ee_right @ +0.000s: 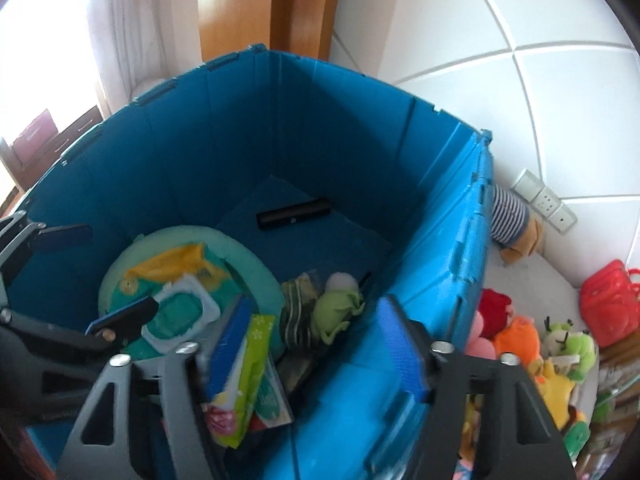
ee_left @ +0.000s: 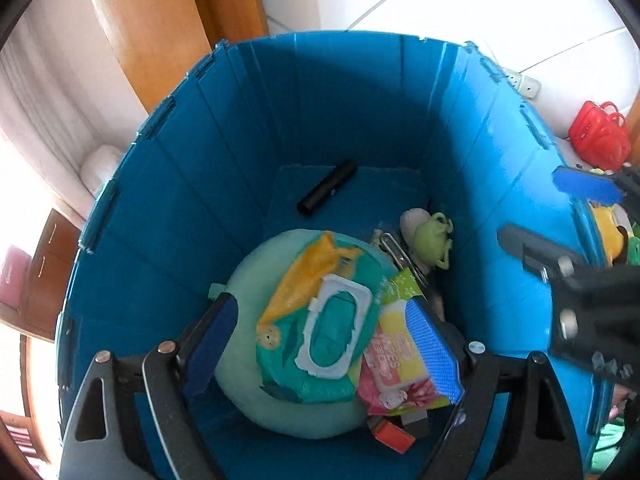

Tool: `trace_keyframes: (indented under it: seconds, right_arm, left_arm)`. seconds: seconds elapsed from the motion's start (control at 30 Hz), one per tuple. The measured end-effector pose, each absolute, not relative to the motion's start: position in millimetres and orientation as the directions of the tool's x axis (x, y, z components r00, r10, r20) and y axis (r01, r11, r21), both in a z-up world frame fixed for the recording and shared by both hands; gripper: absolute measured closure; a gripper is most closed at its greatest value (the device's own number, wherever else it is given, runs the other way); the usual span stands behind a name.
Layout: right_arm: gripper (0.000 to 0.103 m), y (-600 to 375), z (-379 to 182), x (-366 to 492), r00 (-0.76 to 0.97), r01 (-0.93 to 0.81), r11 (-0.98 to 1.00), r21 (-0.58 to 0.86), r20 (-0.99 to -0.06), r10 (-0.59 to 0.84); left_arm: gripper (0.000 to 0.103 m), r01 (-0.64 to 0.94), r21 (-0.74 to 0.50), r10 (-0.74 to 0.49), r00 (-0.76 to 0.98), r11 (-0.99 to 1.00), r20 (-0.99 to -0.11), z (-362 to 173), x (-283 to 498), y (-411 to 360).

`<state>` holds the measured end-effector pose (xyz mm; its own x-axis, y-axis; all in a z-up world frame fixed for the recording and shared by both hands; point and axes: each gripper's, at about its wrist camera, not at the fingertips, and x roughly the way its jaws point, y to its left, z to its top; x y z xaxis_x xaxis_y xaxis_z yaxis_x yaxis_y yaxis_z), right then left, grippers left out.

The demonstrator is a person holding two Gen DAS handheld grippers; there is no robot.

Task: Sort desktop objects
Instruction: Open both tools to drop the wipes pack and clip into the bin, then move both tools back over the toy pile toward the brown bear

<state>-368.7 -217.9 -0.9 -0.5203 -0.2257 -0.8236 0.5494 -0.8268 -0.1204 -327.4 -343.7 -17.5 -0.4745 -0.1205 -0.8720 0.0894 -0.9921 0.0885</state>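
A deep blue bin [ee_left: 160, 216] [ee_right: 436, 240] holds a pale green cushion [ee_left: 248, 280] [ee_right: 240, 252], a green wipes pack [ee_left: 320, 332] [ee_right: 176, 304], a yellow-pink wipes pack [ee_left: 392, 356] [ee_right: 248, 372], a green frog toy [ee_left: 434, 240] [ee_right: 338, 308] and a black tube [ee_left: 326, 192] [ee_right: 294, 214]. My left gripper [ee_left: 324, 352] [ee_right: 92, 276] is open and empty above the green wipes pack. My right gripper [ee_right: 316, 352] [ee_left: 548, 208] is open and empty over the bin's right wall.
Plush toys [ee_right: 516, 340] lie heaped on the white surface right of the bin. A red toy bag [ee_right: 608, 304] [ee_left: 600, 136] stands further right. A striped plush [ee_right: 508, 216] and wall sockets [ee_right: 544, 200] sit behind the bin. Wooden door frame [ee_left: 152, 28] at the back.
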Motion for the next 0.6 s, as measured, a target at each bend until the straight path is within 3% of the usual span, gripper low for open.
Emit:
trace_keyframes:
  seconds: [0.13, 0.23, 0.6]
  right_arm:
    - [0.012, -202, 14, -342, -0.549, 0.566, -0.818, -0.101, -0.787, -0.283]
    - [0.000, -190, 27, -319, -0.573, 0.576, -0.811, -0.102, -0.759, -0.310]
    - [0.000, -124, 39, -246, -0.589, 0.615, -0.787, -0.040, -0.686, -0.426]
  left_arm:
    - [0.017, 0.110, 0.114, -0.155, -0.521, -0.987, -0.839, -6, -299, -335]
    - [0.017, 0.130, 0.099, -0.155, -0.559, -0.987, -0.814, 5, -275, -327]
    - [0.017, 0.253, 0.086, -0.233, -0.641, -0.964, -0.731, 22, -185, -275]
